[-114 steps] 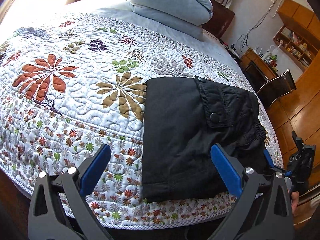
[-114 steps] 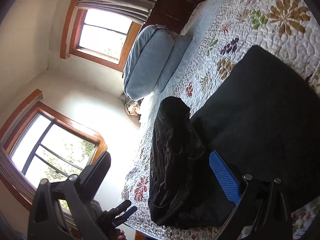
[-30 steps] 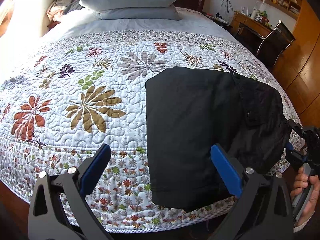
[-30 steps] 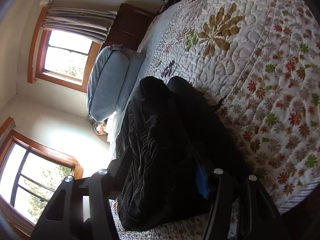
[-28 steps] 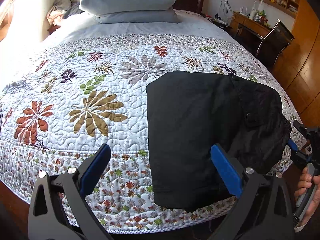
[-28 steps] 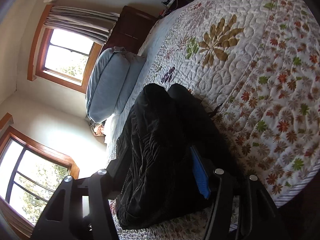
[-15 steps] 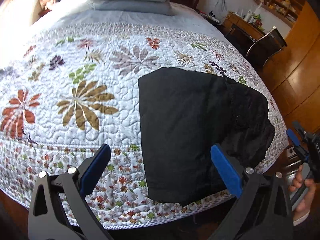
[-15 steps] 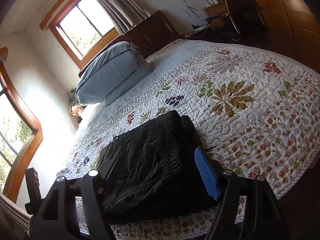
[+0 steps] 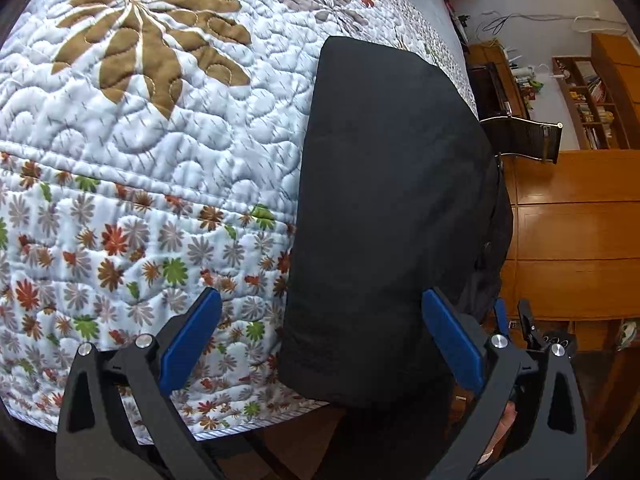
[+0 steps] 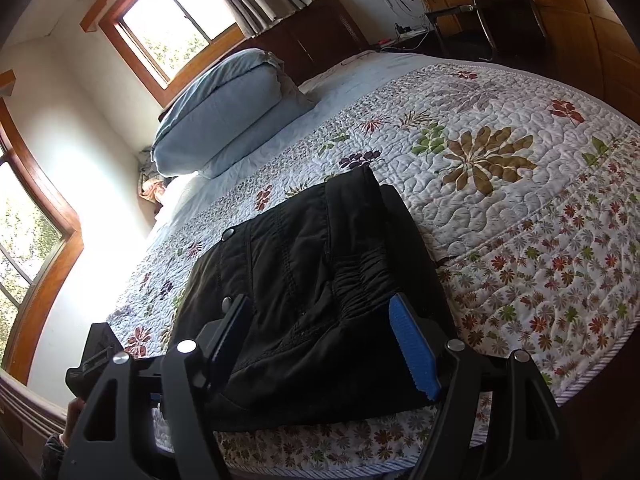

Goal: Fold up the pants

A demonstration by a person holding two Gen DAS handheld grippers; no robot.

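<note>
The black pants (image 9: 392, 200) lie folded into a flat oblong on the flowered quilt (image 9: 140, 160), their near end hanging over the bed's edge. In the right wrist view the gathered waistband and snap pockets of the pants (image 10: 312, 280) face up. My left gripper (image 9: 320, 336) is open just above the near end, its blue pads wide on either side and clear of the cloth. My right gripper (image 10: 324, 340) is open too, straddling the waist end without pressing it. The right gripper (image 9: 514, 314) also shows past the pants' right side.
Stacked blue pillows (image 10: 224, 120) lie at the head of the bed under a window (image 10: 176, 16). A chair (image 9: 520, 136), a bookshelf (image 9: 592, 92) and wooden cabinets (image 9: 572, 232) stand beyond the bed's far side. A hand (image 10: 72, 408) shows at lower left.
My right gripper let go of the bunched waist end, rolled upright and drew back; the pants now lie flat. My left gripper sank toward the bed's edge, tipping down and rolling.
</note>
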